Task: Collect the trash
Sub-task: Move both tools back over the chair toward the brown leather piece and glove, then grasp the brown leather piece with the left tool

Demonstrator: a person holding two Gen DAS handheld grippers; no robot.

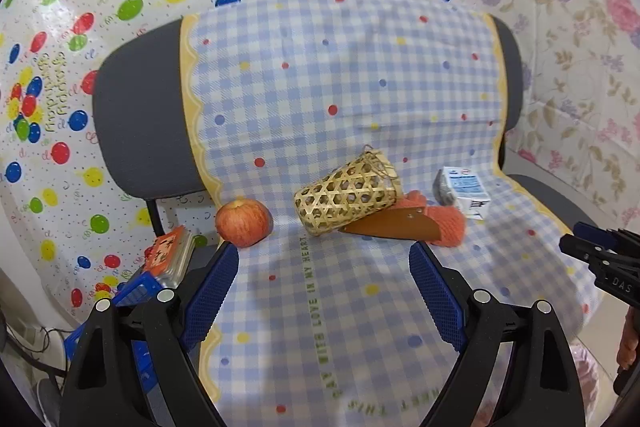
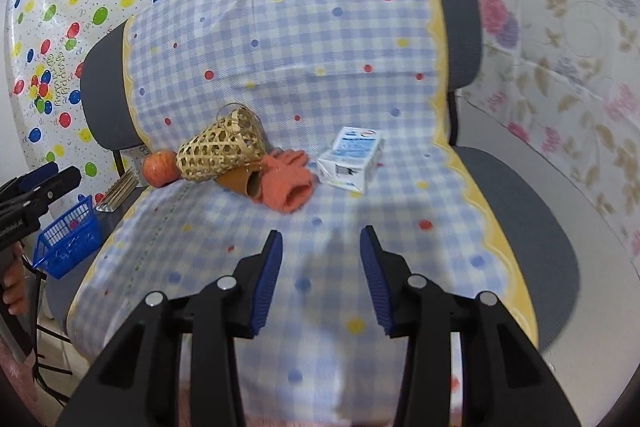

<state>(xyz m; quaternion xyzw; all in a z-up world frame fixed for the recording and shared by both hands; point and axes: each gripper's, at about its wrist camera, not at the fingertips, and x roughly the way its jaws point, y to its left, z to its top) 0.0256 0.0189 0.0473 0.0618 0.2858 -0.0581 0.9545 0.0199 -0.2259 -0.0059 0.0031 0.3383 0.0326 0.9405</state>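
Both grippers hover above the front of a chair seat (image 2: 532, 211) draped in a checked cloth (image 1: 340, 87), and neither holds anything. The left gripper (image 1: 324, 263) has its jaws spread wide with only cloth between them; the right gripper (image 2: 320, 243) has its jaws parted to a moderate gap, likewise empty. All candidate items lie ahead of the jaws, toward the chair back. A crumpled carton (image 2: 352, 159), the likeliest piece of trash, sits ahead of the right jaws and slightly to their right; from the left gripper it lies far ahead to the right. A woven basket (image 1: 348, 193) lies on its side straight ahead of the left jaws, resting on a brown leather piece (image 1: 390, 225) and an orange knitted item (image 1: 446, 221). An apple (image 1: 243, 221) sits just beyond the left-hand jaw of the left gripper. A blue basket (image 2: 68, 239) stands on the floor to the left of the chair, a probable collection bin. Judged from this layout, collection has not started: nothing is gripped and the carton remains on the seat. Remaining: approach, grasp, transfer, release.
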